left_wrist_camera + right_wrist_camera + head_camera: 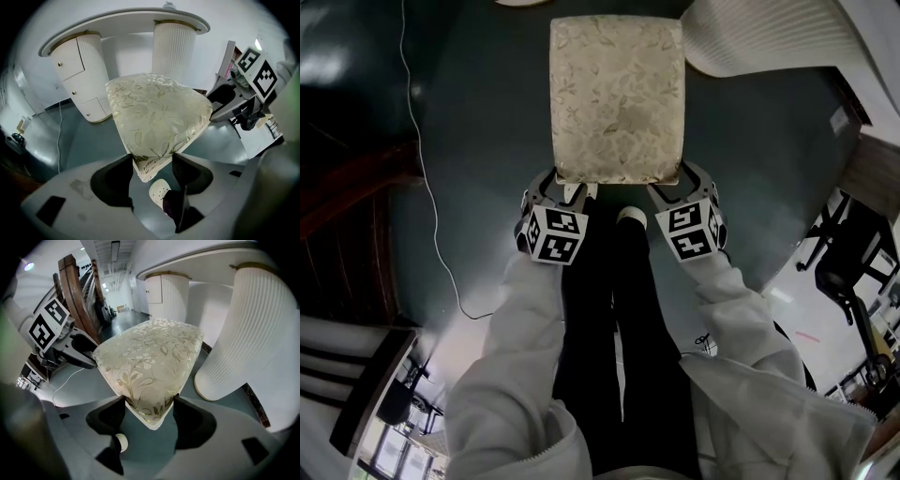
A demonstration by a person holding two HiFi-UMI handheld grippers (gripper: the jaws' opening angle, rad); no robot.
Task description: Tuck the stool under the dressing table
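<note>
Head view: left tongs (565, 186), right tongs (679, 184) angled down, gripping stool (617, 98) corners.

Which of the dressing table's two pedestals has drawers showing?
The left pedestal in the left gripper view: its flat front carries drawers, while the right pedestal shows only ribbing.

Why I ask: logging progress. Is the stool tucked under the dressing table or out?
Out. The stool shows its whole seat uncovered in the head view, before the dressing table; only its far edge reaches the pedestals.
</note>
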